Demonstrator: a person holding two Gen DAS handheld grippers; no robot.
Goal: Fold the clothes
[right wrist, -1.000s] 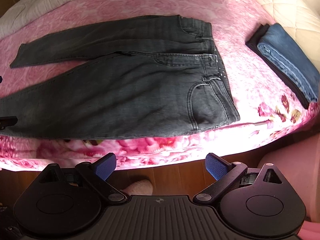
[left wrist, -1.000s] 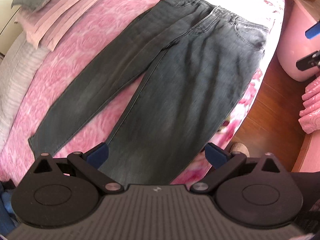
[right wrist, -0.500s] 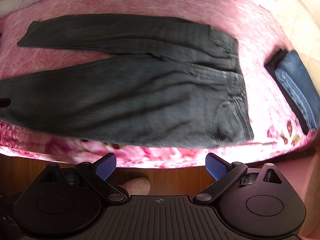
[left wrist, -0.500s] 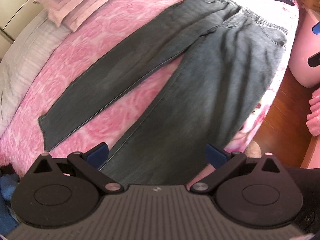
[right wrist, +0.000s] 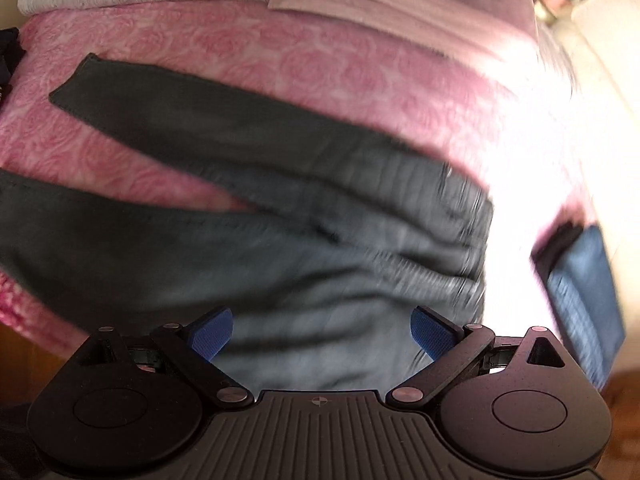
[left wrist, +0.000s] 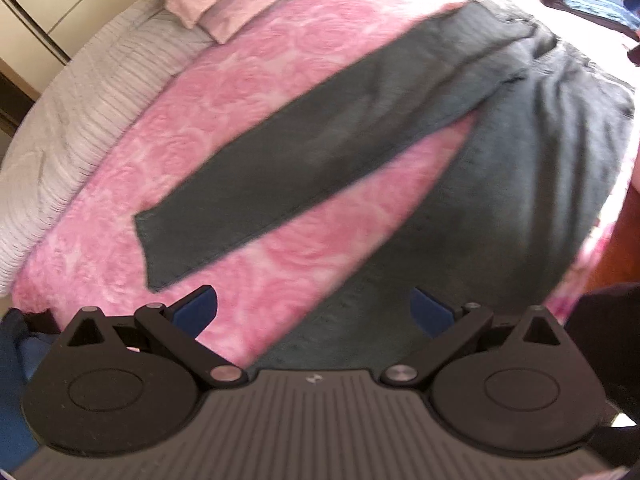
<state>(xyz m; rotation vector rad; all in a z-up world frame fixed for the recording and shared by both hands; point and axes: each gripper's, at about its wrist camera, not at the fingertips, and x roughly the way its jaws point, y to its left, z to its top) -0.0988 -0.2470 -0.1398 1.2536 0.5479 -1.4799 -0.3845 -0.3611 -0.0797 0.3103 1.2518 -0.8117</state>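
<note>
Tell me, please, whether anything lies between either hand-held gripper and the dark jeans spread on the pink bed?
Nothing visible does. The left hand-held gripper and the right hand-held gripper are both open right over the dark jeans, with only bare denim and pink bedspread ahead.

Jeans (left wrist: 360, 152) dark grey, faded charcoal, w/ paler wash on the seat. Bedspread (left wrist: 248, 80) pink w/ rose pattern; brighter magenta flowers along its near edge (right wrist: 12, 304). Quilt (left wrist: 80, 112) at head end pale grey, fine stripes. Pillow (left wrist: 240, 0) dusty pink. Folded clothes (right wrist: 584, 280) blue denim over black. Gripper pads (right wrist: 210, 334) blue, bodies black.
</note>
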